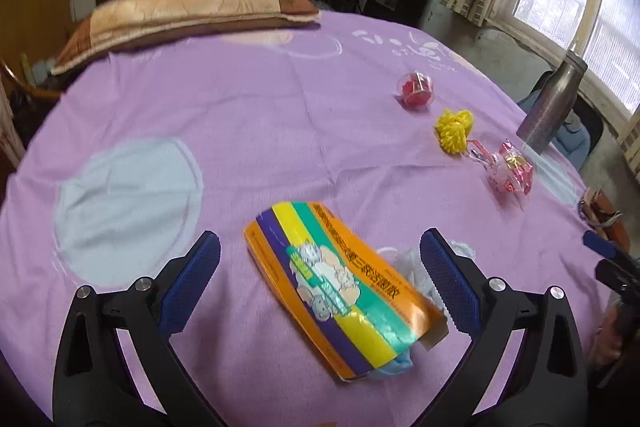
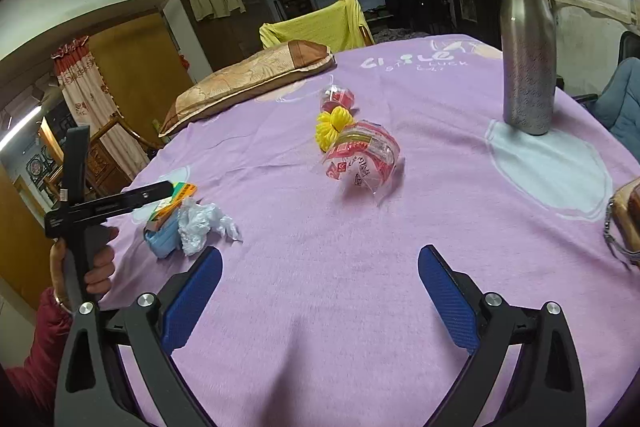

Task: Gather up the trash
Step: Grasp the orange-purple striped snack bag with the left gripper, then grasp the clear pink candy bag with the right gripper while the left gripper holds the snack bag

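The left claw (image 1: 320, 279) is spread wide over the tabletop (image 1: 260, 115), which is covered by a purple cloth with pale blue circles; its 2 blue pads hold nothing. Between them lies a flat striped carton (image 1: 344, 291) in orange, purple, yellow and green, set diagonally. A pale blue face mask (image 1: 394, 367) sticks out from under the carton's near end, and a crumpled white tissue (image 1: 414, 265) lies just beside the carton, against the claw's right-hand finger.

The right claw (image 2: 320, 297) is also wide open and empty, hanging above bare purple cloth. In its view the carton, mask and tissue sit together at the left, with the left claw's black frame above them and a hand (image 2: 96, 263) in a red sleeve on its handle.

Further out on the cloth is a line of 3 small things — a clear pink-and-red wrapper (image 2: 362, 159) nearest, a yellow pom-pom (image 2: 334, 129) touching or just behind it, and a small clear tub with red contents (image 2: 338, 98) beyond. A tall steel bottle (image 2: 526, 47) stands upright on a pale blue circle at the right, well apart from the trash. At the right edge a brown object with a metal chain (image 2: 624, 219) is only partly in view. A tan cushion (image 2: 252, 79) lies at the far side of the tabletop, with a chair draped in yellow cloth (image 2: 320, 27) behind it.
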### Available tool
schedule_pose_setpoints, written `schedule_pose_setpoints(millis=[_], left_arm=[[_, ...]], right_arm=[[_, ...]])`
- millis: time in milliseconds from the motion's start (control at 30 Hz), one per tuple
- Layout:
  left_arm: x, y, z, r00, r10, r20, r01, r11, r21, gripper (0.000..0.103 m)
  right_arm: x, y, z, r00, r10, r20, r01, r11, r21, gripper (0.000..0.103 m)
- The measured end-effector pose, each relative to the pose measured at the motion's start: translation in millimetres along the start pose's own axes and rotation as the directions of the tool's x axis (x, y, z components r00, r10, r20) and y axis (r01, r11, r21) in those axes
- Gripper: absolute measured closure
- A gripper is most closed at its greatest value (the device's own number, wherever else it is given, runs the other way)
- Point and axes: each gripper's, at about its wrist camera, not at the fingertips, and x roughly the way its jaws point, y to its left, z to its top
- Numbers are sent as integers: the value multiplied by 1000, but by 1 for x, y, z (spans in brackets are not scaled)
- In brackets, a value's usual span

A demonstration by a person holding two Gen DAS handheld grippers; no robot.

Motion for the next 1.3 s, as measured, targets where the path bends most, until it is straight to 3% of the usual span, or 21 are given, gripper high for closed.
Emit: schedule_pose_setpoints(millis=[100, 200, 300, 367, 400, 467, 567, 700, 767, 833, 933, 1000, 1033, 1133, 1300], left_arm=[[8, -1, -1, 998, -52, -43, 51, 999, -17, 7], [22, -7, -1, 995, -29, -96, 31, 999, 26, 7], [36, 3, -3, 985, -65, -159, 60, 998, -35, 7], [32, 7, -2, 986, -88, -142, 80, 995, -64, 8], [30, 10, -2, 985, -111, -135, 100, 991, -87, 11], [22, 14, -1, 983, -149, -105, 139, 985, -100, 35], [5, 16, 3, 984, -176, -35, 172, 980, -98, 51], [-11, 12, 6, 983, -181, 30, 183, 981, -71, 51], [-6, 8, 5, 984, -178, -1, 177, 983, -57, 37], [3, 4, 4, 992, -124, -22, 123, 992, -42, 26], [19, 3, 6, 994, -88, -66, 86, 996, -27, 23], [40, 9, 6, 983, -118, -140, 109, 992, -71, 24], [41, 9, 5, 984, -124, -130, 115, 990, -78, 24], [36, 7, 5, 982, -140, -124, 132, 989, -71, 55], [-12, 11, 10, 985, -160, 57, 163, 985, -60, 55]], right_arm=[[11, 0, 0, 1000, -4, -13, 4, 1000, -1, 6], [18, 0, 1, 1000, -9, -27, 9, 1000, 0, 6], [19, -1, 1, 1000, 1, -23, -1, 1000, 4, 6], [22, -4, 1, 999, 16, -30, -15, 1000, 22, 6], [23, -7, 1, 999, 28, -36, -26, 999, 41, 6], [24, -12, 1, 998, 40, -42, -37, 997, 70, 6], [25, -16, -1, 998, 52, -43, -47, 994, 97, 6], [25, -17, -3, 998, 54, -42, -49, 993, 105, 6], [26, -17, -3, 997, 55, -46, -50, 993, 106, 6], [26, -18, -2, 997, 58, -46, -53, 993, 108, 6], [25, -20, -2, 997, 64, -44, -59, 992, 116, 6], [26, -21, -2, 997, 68, -44, -63, 991, 118, 6], [26, -21, -2, 997, 70, -45, -64, 991, 118, 6], [26, -21, -2, 996, 75, -43, -69, 990, 121, 6], [26, -22, -2, 996, 78, -43, -72, 989, 128, 6]])
